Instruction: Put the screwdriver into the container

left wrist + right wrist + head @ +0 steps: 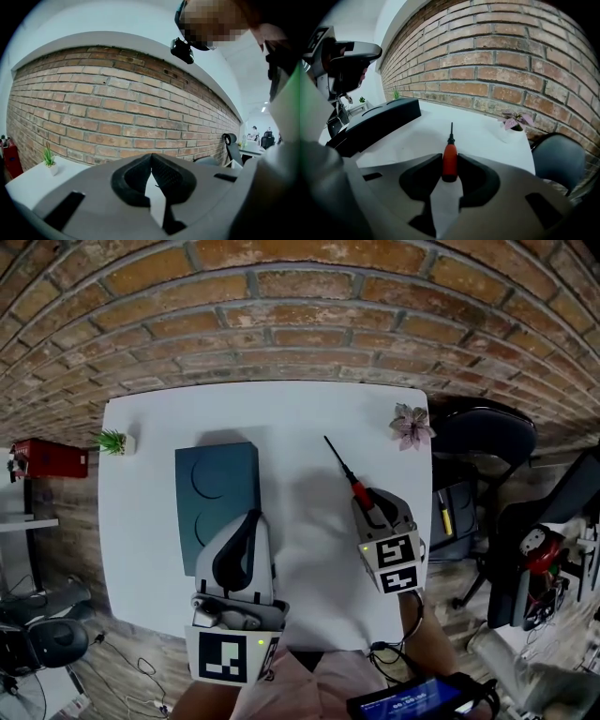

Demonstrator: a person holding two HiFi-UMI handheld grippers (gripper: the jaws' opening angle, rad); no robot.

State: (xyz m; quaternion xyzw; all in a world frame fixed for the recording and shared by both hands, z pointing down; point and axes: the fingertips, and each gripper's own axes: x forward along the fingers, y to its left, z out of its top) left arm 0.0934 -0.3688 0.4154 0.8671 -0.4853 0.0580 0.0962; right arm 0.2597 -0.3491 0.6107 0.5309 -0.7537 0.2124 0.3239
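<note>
With your right gripper (373, 505) pinching the screwdriver (450, 161) by its red handle, firm up the squeeze and lift it level before heading for the container (217, 493).

A red-handled, black-shafted screwdriver (345, 469) lies apart, right of the dark teal rectangular container (217, 488).

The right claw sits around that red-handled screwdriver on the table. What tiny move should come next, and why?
Probably a short lift straight up. The right gripper has its pads against both sides of the screwdriver handle, yet the tool lies flat on the white table. The dark container stands off to its left, so it must clear the tabletop first.
</note>
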